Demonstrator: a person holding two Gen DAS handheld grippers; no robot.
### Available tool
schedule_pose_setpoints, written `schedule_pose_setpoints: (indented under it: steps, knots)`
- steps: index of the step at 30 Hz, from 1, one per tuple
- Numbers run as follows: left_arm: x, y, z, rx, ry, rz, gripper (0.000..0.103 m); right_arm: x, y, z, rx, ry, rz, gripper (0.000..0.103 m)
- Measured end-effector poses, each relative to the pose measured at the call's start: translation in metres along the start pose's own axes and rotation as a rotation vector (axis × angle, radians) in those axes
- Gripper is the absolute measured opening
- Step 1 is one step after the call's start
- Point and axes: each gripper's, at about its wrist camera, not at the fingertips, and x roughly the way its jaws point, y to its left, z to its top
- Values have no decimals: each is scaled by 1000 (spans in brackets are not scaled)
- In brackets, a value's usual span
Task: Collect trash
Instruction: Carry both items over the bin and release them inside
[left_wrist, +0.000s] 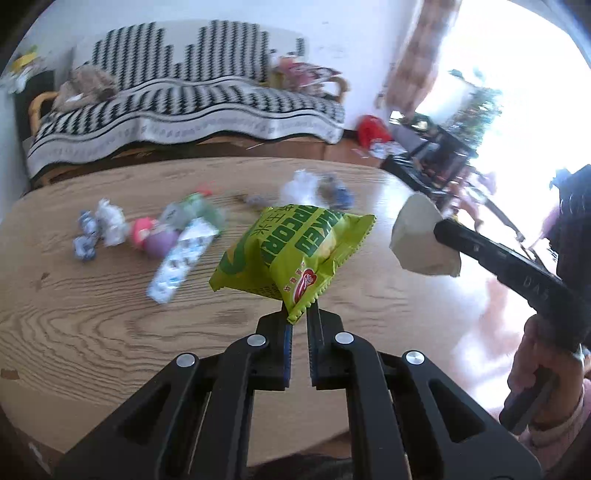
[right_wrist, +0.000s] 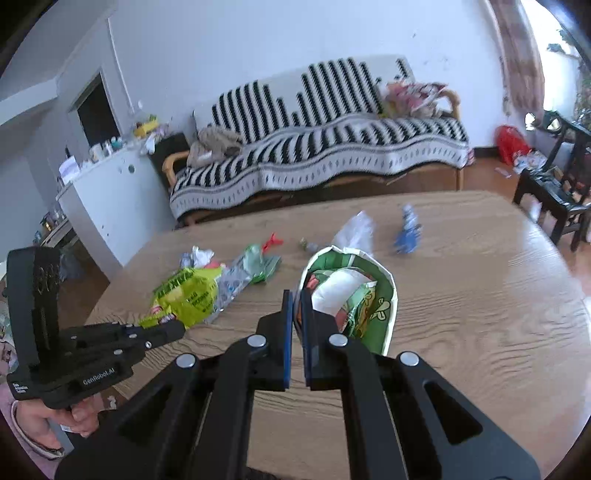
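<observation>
My left gripper (left_wrist: 298, 314) is shut on the corner of a green popcorn bag (left_wrist: 291, 251) and holds it above the wooden table (left_wrist: 92, 325). It also shows in the right wrist view (right_wrist: 184, 291), at the tip of the left gripper (right_wrist: 177, 328). My right gripper (right_wrist: 297, 299) is shut on the rim of a white paper bag (right_wrist: 384, 295) with green lining, which holds wrappers. In the left wrist view the right gripper (left_wrist: 439, 229) holds that paper bag (left_wrist: 417, 240) to the right of the popcorn bag.
Loose trash lies on the table: crumpled wrappers (left_wrist: 99, 229), a pink and purple item (left_wrist: 151, 236), a blue-white packet (left_wrist: 181, 258), clear plastic (right_wrist: 354, 229), a blue wrapper (right_wrist: 406, 232). A striped sofa (right_wrist: 332, 147) stands behind. A dark chair (right_wrist: 554, 184) is at right.
</observation>
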Motion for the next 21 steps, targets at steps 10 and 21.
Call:
schedule_pose_setpoints:
  steps: [10, 21]
  knots:
    - [17, -146, -96, 237, 225, -228, 6, -112, -73, -89, 111, 34, -164, 5]
    - [94, -208, -171, 308, 471, -282, 6, -119, -144, -207, 403, 161, -206, 5]
